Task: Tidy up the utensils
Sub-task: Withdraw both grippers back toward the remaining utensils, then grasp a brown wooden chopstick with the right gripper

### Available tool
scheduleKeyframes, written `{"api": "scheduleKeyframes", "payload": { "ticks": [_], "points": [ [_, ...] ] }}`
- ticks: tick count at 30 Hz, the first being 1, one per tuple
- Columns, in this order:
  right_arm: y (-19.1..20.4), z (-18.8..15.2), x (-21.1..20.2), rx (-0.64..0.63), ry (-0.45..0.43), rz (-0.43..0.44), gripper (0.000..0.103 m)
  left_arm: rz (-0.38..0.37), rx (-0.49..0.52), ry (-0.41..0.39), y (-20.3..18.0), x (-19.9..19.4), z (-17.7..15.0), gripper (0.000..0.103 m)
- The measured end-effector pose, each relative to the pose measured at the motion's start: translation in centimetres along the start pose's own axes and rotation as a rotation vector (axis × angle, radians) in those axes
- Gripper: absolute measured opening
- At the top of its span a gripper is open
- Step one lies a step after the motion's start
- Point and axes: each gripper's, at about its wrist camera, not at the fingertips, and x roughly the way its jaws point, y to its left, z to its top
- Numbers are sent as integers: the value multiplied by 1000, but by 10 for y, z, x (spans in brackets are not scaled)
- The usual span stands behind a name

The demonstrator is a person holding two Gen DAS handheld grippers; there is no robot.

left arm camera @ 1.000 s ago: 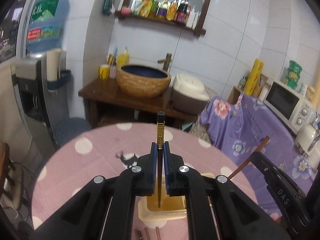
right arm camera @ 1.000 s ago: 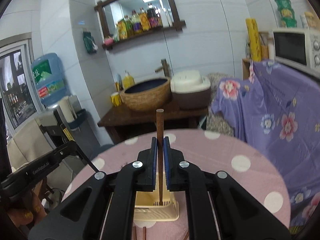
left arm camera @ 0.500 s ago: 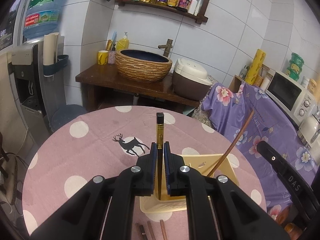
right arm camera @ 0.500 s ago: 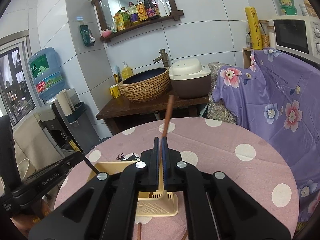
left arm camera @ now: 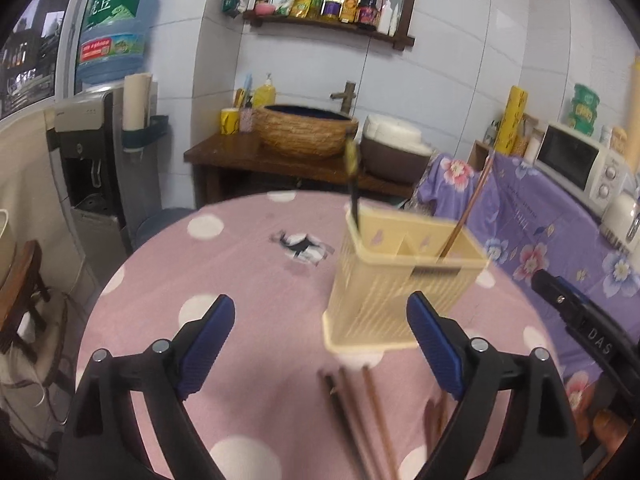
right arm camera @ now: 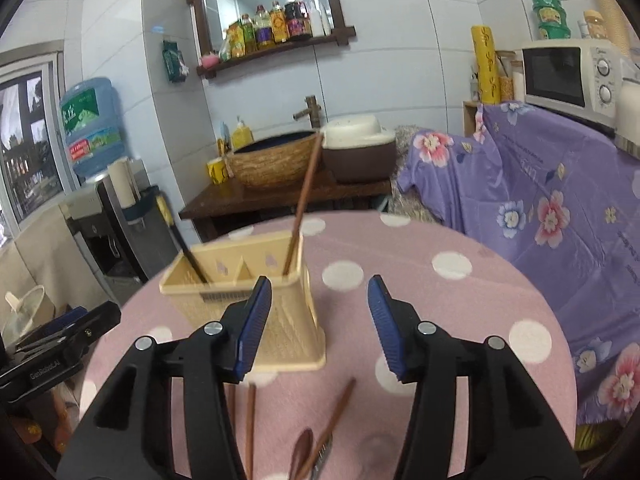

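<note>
A: Eyes on the cream plastic utensil holder (left arm camera: 404, 276), standing upright on the round table (left arm camera: 240, 264). A divider splits it into compartments.

B: The black chopstick (left arm camera: 353, 184) with the gold band leans in the left compartment, tip down. The brown wooden chopstick (left arm camera: 466, 210) slants out of the right one.

A: Same from the right wrist: holder (right arm camera: 236, 276), dark stick (right arm camera: 188, 252) at the left end, brown stick (right arm camera: 302, 204) at the right end, both poking well above the rim.

B: Grippers?

A: Left gripper (left arm camera: 320, 340) has its blue-padded fingers spread wide, holding nothing. Right gripper (right arm camera: 316, 324), same story: wide apart, nothing between the pads.

B: Textures?

A: The holder's walls are ribbed with slots, small cut-outs on the inner wall, a flared base. The tablecloth is pink with white dots and a deer print (left arm camera: 302, 244).

B: What's loose on the cloth?

A: Spare chopsticks (left arm camera: 356, 412) lie flat just in front of the holder, between it and the left gripper. The right wrist shows a wooden spoon (right arm camera: 316, 440) lying near them, with something metal I can't identify beside it.

B: Room to move?

A: The holder sits toward the right half of the table, away from its edge. Purple floral cloth (right arm camera: 560, 200) drapes the furniture beyond the table's right side.
</note>
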Motion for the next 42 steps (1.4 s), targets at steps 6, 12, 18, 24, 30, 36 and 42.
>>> {"api": "scheduleKeyframes", "payload": {
  "ticks": [6, 12, 18, 24, 30, 36, 42],
  "points": [
    [-20, -61, 5, 37, 127, -43, 51, 55, -49, 111, 24, 10, -56, 85],
    [-40, -105, 9, 99, 226, -65, 51, 84, -55, 208, 34, 21, -96, 74],
    [-43, -120, 4, 115, 243, -72, 51, 64, -42, 246, 32, 23, -110, 57],
    [-45, -120, -4, 106, 230, -83, 51, 32, -22, 281, 19, 31, -116, 51],
    [-49, -122, -4, 116, 237, -72, 51, -2, 24, 310, -7, 36, -122, 51],
    [-52, -124, -3, 124, 245, -67, 51, 11, 61, 322, -21, 40, -129, 50],
    [-48, -124, -3, 105, 250, -72, 51, 63, 68, 316, -9, 36, -130, 52]
  ]
}}
